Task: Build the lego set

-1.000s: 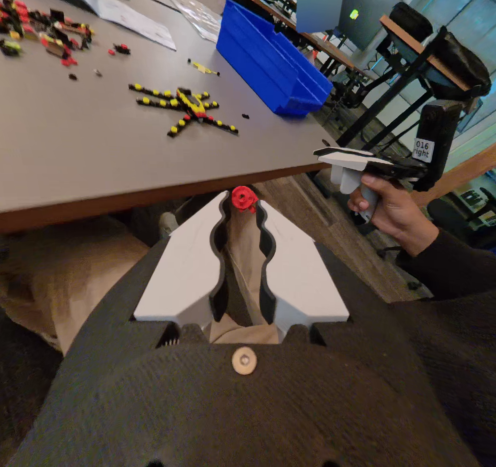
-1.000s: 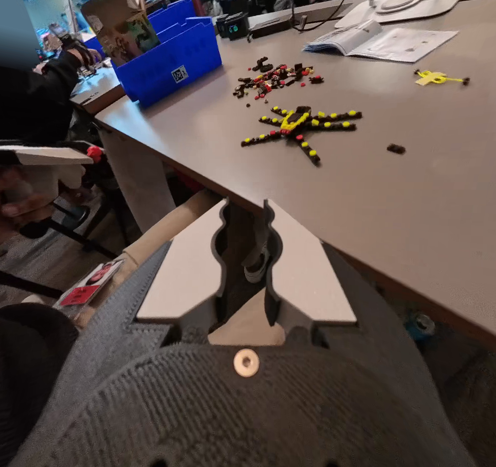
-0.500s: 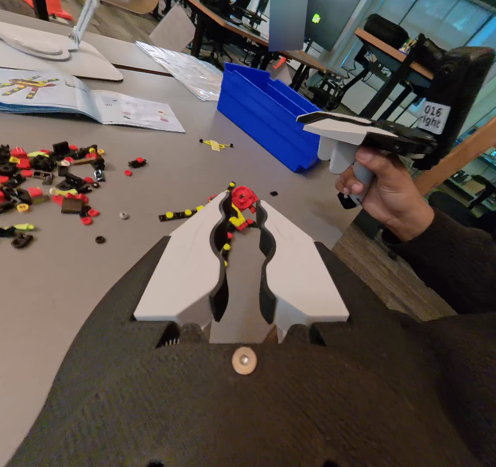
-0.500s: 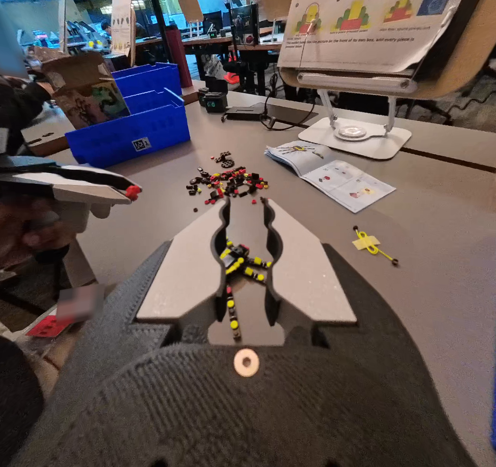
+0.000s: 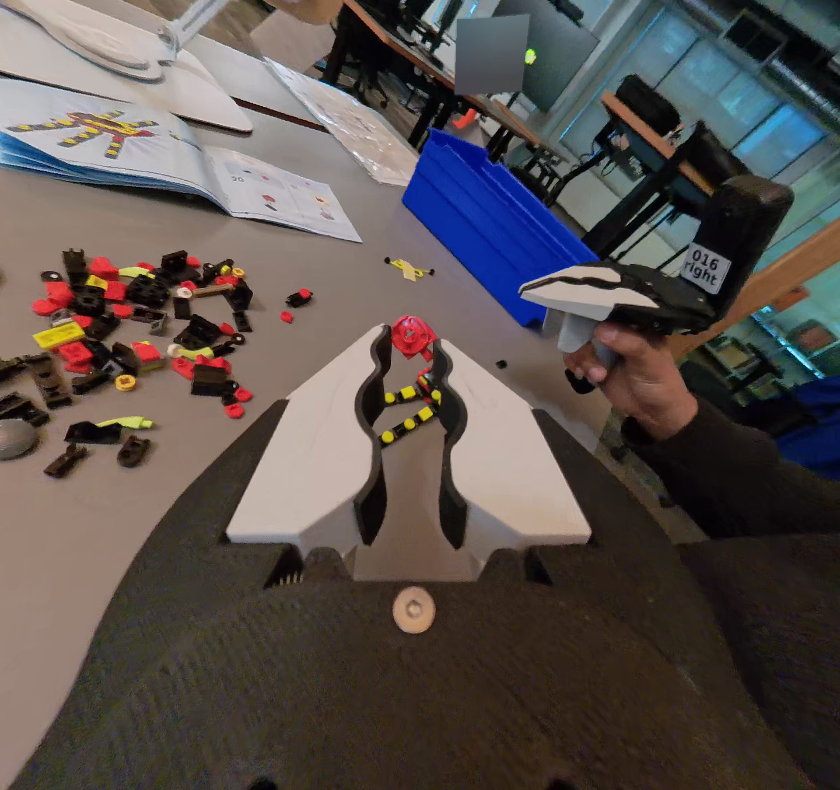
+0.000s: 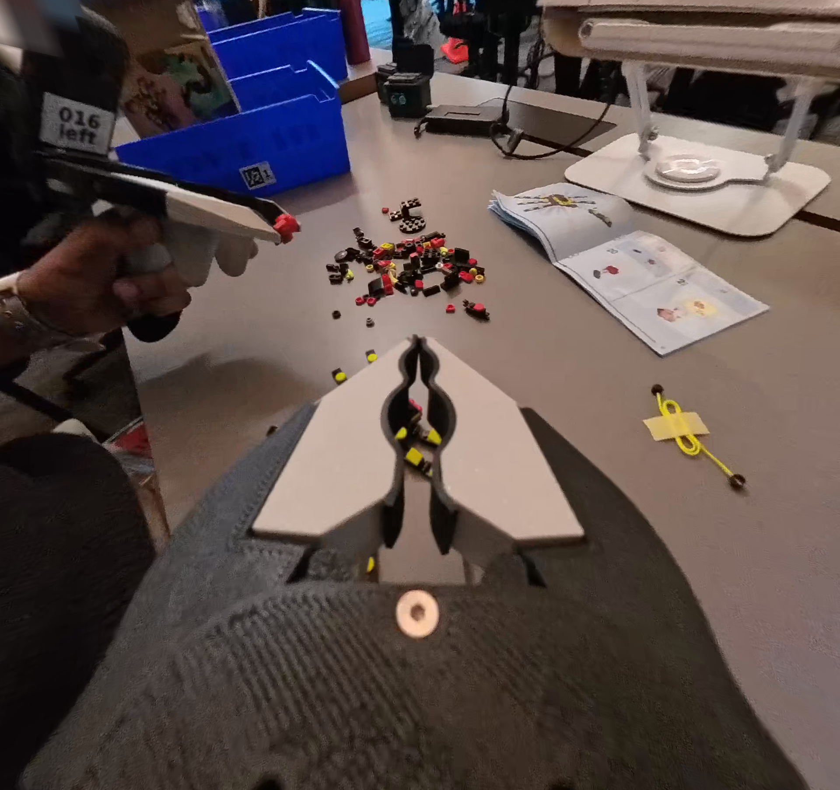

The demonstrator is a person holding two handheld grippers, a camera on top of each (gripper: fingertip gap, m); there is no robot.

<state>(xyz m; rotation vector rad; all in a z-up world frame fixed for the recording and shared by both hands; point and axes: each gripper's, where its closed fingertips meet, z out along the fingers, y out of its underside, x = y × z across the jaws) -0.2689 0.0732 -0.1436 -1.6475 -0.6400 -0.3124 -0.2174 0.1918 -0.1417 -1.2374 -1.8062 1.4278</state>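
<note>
- Left wrist view: left tool [image 5: 411,344] is clamped at its tips on a red round piece [image 5: 410,336], held above the worktop [image 5: 318,277] over the spider model [image 5: 409,409].
- Right wrist view: right tool [image 6: 417,344] has tips together with nothing between them; it hangs over the model [image 6: 416,443], not gripping it.
- Judgement: to seat the piece well, steady the model with the right tool first, square the piece over its mount, then press straight down.
- Piece: hard glossy plastic, domed, with small holes; it may twist in a tip-only grip.
- Model: thin black legs with yellow studs, likely flexible at the joints.
- Loose parts [image 5: 136,336] are small, in red, black and yellow; booklet [image 5: 182,168] lies open.
</note>
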